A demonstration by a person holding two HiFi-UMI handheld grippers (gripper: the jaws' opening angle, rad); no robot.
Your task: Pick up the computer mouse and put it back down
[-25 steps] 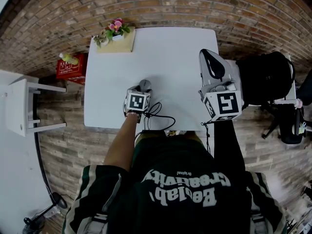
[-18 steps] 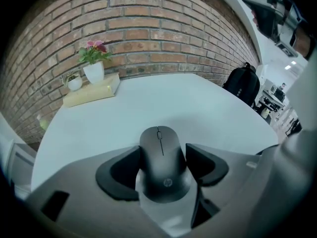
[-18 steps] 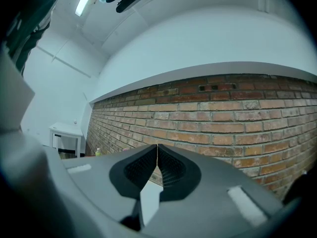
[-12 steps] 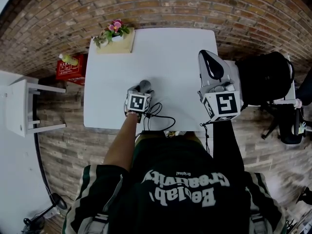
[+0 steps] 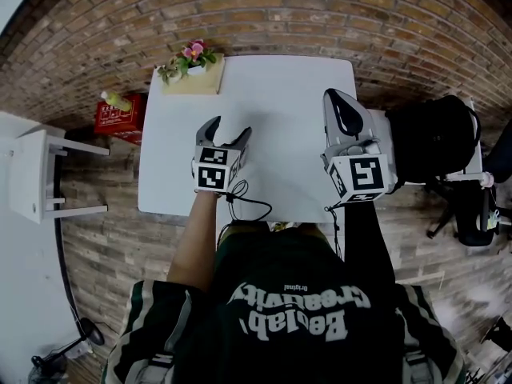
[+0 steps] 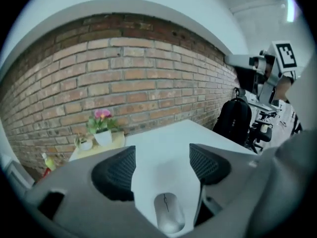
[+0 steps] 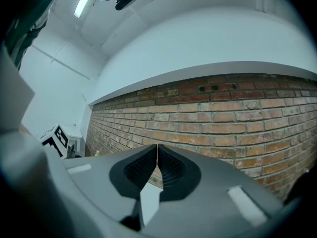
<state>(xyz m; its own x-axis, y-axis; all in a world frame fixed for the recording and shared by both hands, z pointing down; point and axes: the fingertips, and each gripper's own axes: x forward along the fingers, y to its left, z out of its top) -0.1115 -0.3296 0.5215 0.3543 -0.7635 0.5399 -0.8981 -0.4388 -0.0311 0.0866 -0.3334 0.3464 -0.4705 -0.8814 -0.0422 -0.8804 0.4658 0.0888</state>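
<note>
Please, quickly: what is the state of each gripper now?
Left gripper: open, jaws just opening, empty; mouse lies below.
Right gripper: closed, empty.

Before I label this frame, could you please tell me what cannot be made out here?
- Head view: the silver-grey computer mouse is hidden under the left tool.
- Left gripper view: the mouse's near end is cut off by that tool's body.
- Head view: print on the red box is too small.

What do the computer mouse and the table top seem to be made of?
Small silver-grey computer mouse: probably plastic, satin metallic finish, by its soft even sheen. White rectangular table top: perhaps laminate or painted board, matte; uniform, without grain.
</note>
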